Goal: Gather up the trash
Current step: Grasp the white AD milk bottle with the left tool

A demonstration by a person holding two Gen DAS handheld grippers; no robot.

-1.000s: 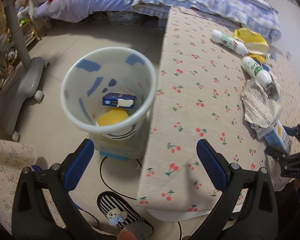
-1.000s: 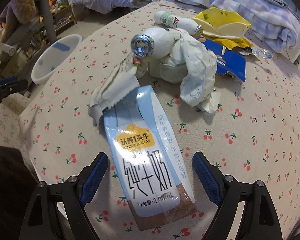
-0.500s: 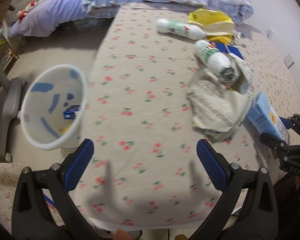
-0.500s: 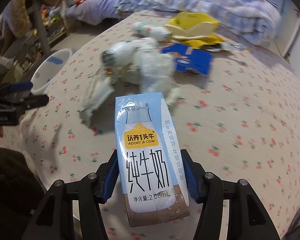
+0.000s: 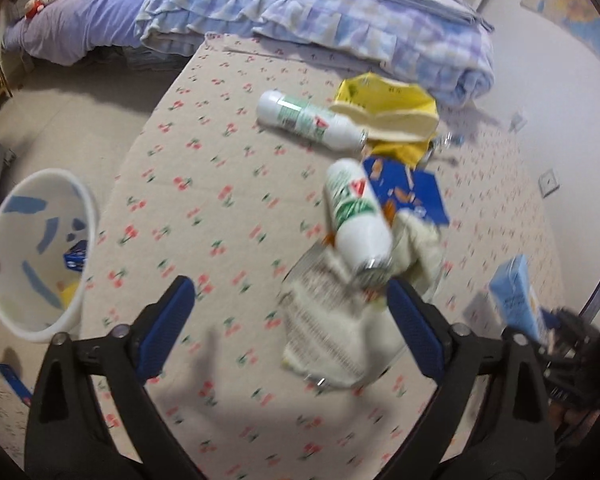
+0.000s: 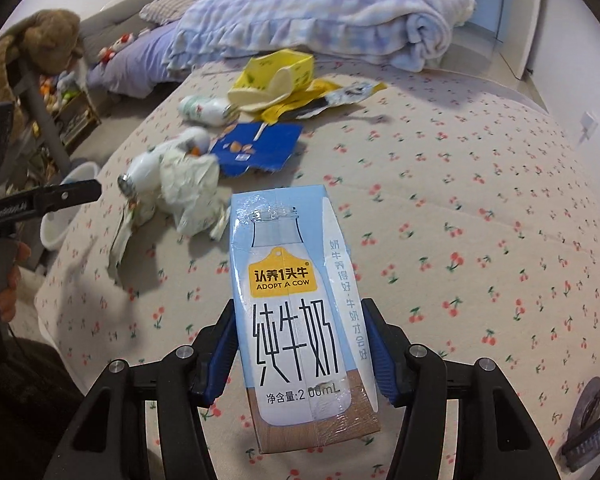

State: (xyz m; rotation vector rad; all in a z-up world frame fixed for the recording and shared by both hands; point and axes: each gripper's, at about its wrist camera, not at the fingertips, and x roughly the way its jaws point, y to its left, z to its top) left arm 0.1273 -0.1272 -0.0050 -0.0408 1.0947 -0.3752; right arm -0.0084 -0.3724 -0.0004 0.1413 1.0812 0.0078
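Two claws work over the cherry-print bench (image 6: 480,200). The right claw (image 6: 300,356) pinches a pale blue milk carton (image 6: 296,308) by its sides, lifted clear of the cloth. The left claw (image 5: 296,320), its jaws spread wide and just closing a little with nothing between them, hangs above the bench beside a crumpled wrapper (image 5: 332,320) and a white bottle (image 5: 358,224). Off the bench's left edge stands a white bin (image 5: 40,256).

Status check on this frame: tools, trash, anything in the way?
Right tool shut on milk carton. Left tool open, closing slightly, empty, above crumpled wrapper. Bin beside table; path unobstructed.
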